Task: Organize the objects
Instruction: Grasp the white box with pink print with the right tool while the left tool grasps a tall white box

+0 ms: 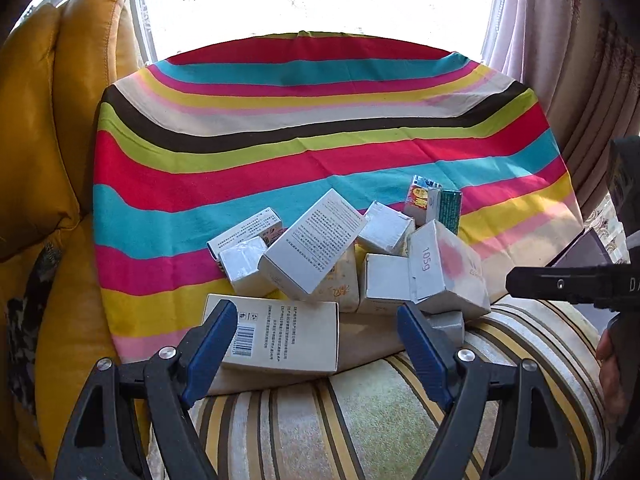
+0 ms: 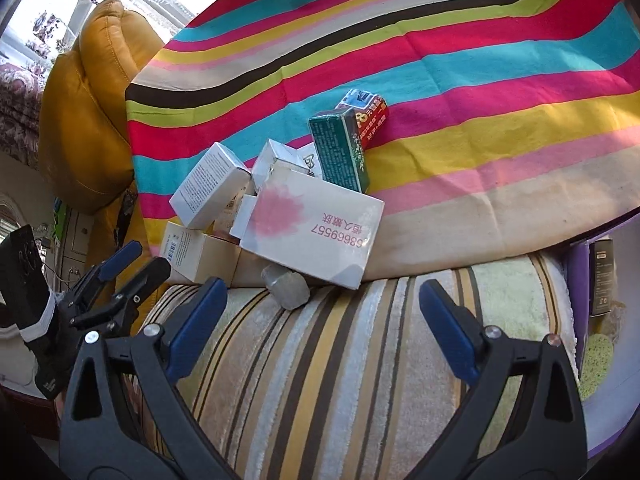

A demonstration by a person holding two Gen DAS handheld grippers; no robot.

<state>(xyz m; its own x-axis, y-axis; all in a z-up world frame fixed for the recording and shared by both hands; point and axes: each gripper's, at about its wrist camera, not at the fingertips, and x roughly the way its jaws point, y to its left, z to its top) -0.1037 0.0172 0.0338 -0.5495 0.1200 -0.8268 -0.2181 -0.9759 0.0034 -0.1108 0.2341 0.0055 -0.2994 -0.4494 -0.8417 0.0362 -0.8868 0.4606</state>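
the flat barcode box (image 1: 280, 334) lies at the near edge of the pile, long side across, right before the spread left gripper (image 1: 316, 336). the right gripper (image 2: 322, 328), also spread, is farther off.

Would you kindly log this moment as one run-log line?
left gripper: open, empty | right gripper: open, empty | pile of small cardboard boxes: untouched on striped cloth | phase: approach
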